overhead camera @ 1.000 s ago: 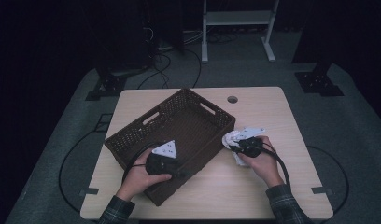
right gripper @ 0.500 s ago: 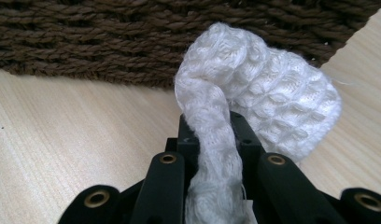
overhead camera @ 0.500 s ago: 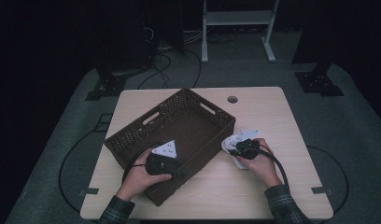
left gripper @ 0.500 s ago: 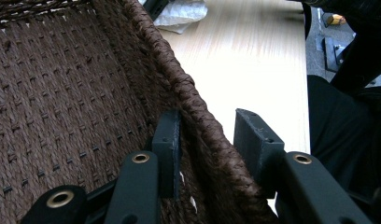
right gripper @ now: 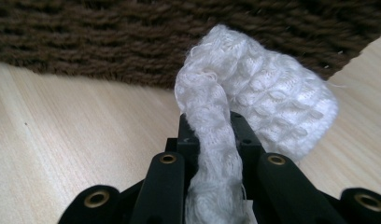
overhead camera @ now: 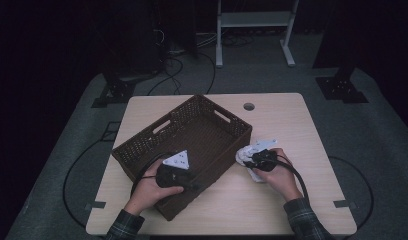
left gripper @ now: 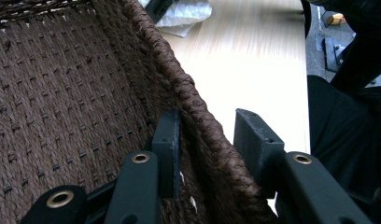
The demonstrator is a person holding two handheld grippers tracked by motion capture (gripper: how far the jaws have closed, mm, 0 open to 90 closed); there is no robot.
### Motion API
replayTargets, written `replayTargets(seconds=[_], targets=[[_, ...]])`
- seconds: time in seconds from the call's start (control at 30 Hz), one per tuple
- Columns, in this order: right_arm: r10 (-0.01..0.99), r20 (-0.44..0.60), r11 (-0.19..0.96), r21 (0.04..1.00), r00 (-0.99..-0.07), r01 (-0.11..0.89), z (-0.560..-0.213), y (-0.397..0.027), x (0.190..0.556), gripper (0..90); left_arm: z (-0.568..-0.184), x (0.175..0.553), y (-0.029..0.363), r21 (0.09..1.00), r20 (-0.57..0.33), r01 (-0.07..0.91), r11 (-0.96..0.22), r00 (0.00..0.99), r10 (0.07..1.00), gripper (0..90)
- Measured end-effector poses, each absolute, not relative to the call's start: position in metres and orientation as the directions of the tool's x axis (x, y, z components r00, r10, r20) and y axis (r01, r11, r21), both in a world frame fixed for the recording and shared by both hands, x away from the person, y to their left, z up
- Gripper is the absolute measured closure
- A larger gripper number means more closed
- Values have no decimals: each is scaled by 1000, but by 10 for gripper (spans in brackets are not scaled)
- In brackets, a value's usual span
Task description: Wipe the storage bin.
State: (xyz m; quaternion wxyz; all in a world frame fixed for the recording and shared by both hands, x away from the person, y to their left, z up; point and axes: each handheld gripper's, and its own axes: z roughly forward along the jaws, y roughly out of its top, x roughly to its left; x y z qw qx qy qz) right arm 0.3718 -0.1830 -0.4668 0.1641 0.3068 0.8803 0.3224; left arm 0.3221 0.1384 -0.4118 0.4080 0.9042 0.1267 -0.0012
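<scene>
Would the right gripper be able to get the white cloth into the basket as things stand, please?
Probably yes. The right gripper is shut on the white cloth just outside the basket, whose top is open. It must lift over the wall. The left gripper straddles the near rim, off to the side.

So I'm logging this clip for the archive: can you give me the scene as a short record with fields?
surface: pale wooden table
container: dark brown woven basket, nothing seen inside
cloth: white knitted cloth, on the table beside the basket
left gripper: jaws astride the basket's near rim, inner jaw against the wall
right gripper: jaws shut on a fold of the cloth
hands: one on each gripper
</scene>
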Motion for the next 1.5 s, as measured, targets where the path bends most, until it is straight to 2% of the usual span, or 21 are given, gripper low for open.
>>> replayTargets(seconds=[0.33,0.57,1.5], targets=[[676,-93,543,734,-731,408,-449,-193,368,774,-412,322,138,737,-107,231,-636,968,228,615],[694,-51,471,786,-718,400,-439,-198,365,774,-412,322,138,737,-105,230,-635,968,229,615],[676,13,387,845,-737,370,-418,-204,357,774,-412,322,138,737,-106,231,-635,968,228,613]])
